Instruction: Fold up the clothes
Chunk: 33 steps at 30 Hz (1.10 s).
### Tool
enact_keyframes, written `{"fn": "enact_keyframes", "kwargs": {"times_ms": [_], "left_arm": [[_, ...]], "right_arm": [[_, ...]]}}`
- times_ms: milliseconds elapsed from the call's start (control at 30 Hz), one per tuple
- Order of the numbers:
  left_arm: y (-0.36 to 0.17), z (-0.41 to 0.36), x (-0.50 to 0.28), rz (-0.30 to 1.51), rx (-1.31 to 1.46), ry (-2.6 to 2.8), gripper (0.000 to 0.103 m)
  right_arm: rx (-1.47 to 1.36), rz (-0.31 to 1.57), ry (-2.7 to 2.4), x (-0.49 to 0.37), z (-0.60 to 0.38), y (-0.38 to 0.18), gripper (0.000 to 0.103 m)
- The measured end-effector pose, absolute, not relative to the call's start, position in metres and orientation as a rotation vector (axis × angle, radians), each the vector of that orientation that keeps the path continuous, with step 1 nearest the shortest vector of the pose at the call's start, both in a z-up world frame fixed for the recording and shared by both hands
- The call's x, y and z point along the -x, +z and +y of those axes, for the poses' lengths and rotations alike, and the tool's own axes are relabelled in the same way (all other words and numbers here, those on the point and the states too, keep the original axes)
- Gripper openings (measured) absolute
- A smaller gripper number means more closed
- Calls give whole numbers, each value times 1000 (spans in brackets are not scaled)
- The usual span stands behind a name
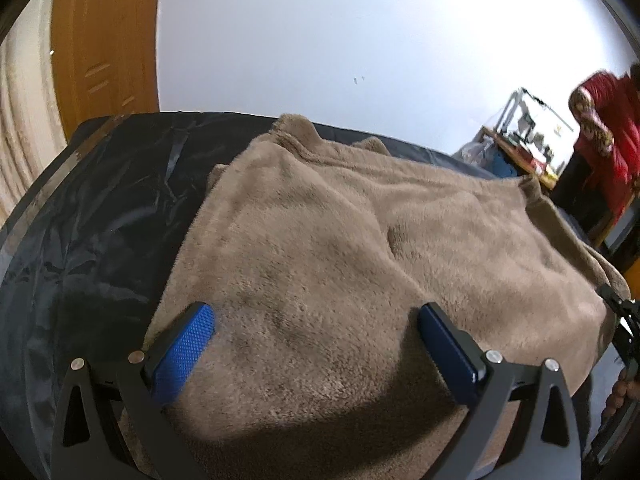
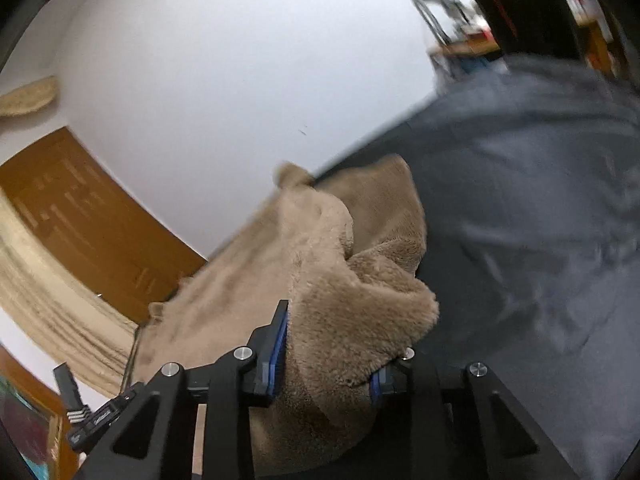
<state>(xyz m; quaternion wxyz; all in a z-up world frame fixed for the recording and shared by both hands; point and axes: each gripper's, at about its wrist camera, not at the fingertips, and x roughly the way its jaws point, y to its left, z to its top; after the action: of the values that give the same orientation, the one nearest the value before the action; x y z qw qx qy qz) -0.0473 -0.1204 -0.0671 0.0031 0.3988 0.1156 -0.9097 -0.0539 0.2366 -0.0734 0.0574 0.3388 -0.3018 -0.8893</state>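
My right hand-held gripper (image 2: 328, 360) pinches a bunched corner of the fleece (image 1: 360, 240), lying on the dark worktop (image 1: 100, 220). Left hand-held gripper (image 1: 316, 328) gapes wide, empty. Soft, floppy, thick; grip hems.

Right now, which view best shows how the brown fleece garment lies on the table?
The left wrist view: the brown fleece garment spreads across the dark table cover, edges visible, under the open left gripper. The right wrist view shows only a blurred bunch of it, clamped in the right gripper.
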Motion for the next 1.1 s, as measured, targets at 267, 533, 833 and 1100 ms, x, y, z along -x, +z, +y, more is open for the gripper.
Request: {"fn": "enact_keyframes", "kwargs": {"times_ms": [267, 533, 833, 1100], "left_arm": [[-69, -125, 46, 378, -1250, -2842, 102], [-70, -126, 45, 379, -1250, -2848, 102], [-71, -129, 45, 387, -1254, -2847, 102], [-72, -127, 45, 379, -1258, -2840, 102]], "right_arm": [[-980, -906, -2708, 54, 234, -61, 56], [-1035, -983, -2707, 58, 239, -72, 63], [-1071, -1054, -2777, 54, 244, -77, 72], [-1062, -1113, -2785, 45, 254, -81, 76]]}}
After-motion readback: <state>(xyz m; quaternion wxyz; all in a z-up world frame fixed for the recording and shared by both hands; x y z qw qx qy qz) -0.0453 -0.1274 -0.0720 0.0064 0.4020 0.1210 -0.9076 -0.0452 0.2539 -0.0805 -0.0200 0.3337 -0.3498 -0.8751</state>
